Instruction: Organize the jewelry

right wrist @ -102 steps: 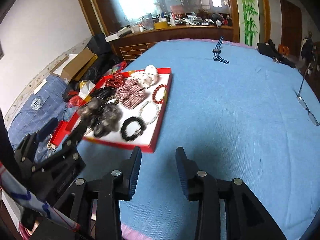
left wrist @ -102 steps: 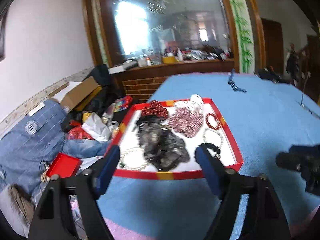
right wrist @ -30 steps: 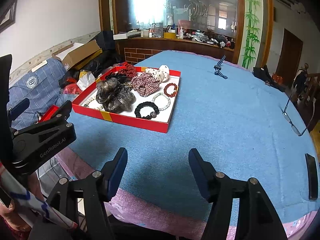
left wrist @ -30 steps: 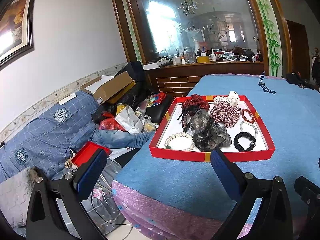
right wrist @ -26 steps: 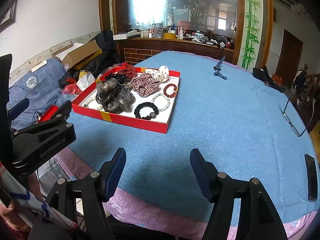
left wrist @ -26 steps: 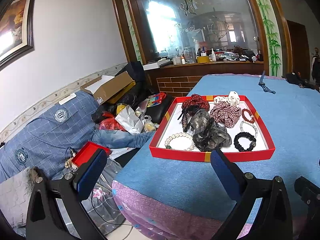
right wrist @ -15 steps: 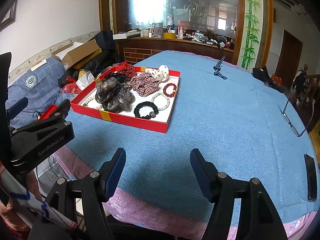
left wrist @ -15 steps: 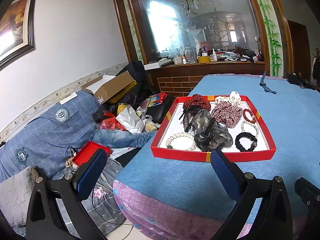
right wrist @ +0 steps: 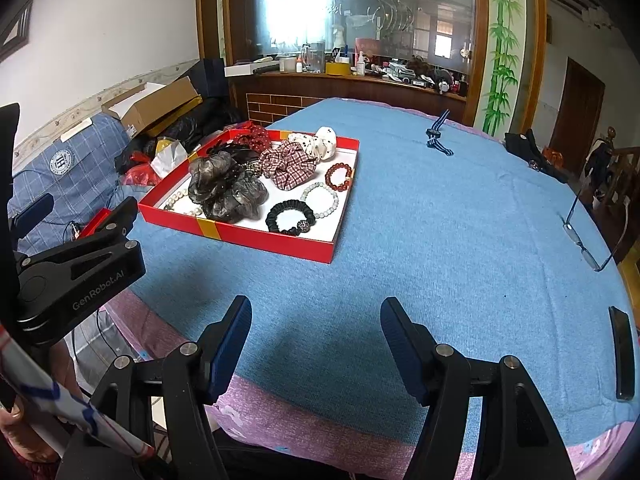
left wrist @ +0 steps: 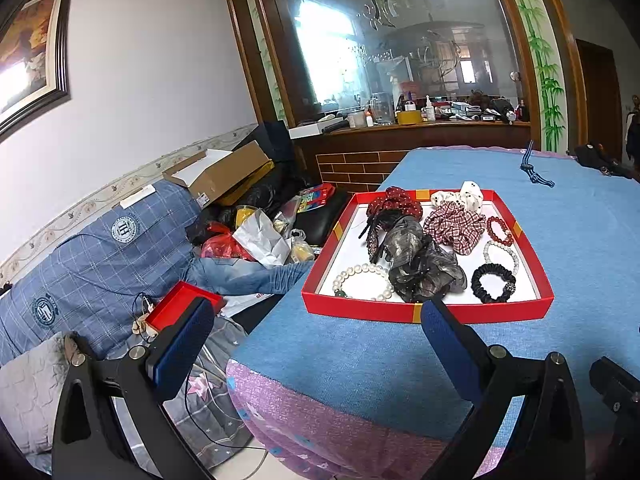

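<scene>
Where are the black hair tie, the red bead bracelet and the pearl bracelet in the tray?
black hair tie (right wrist: pixel 291 216), right wrist view, on its left band.
red bead bracelet (right wrist: pixel 339 177), right wrist view, on its lower beads.
pearl bracelet (left wrist: pixel 362 269), left wrist view, on its top beads.

Eyeglasses near table's right edge, dark phone nearer, striped cord far side, cardboard box beyond.

Red tray, white inside, yellow edge marks. Scrunchies: red-white plaid, dark red dotted, white black-dotted, grey sheer, black. Bracelets: white pearl, red bead, pale bead. Blue table, pink-edged.
</scene>
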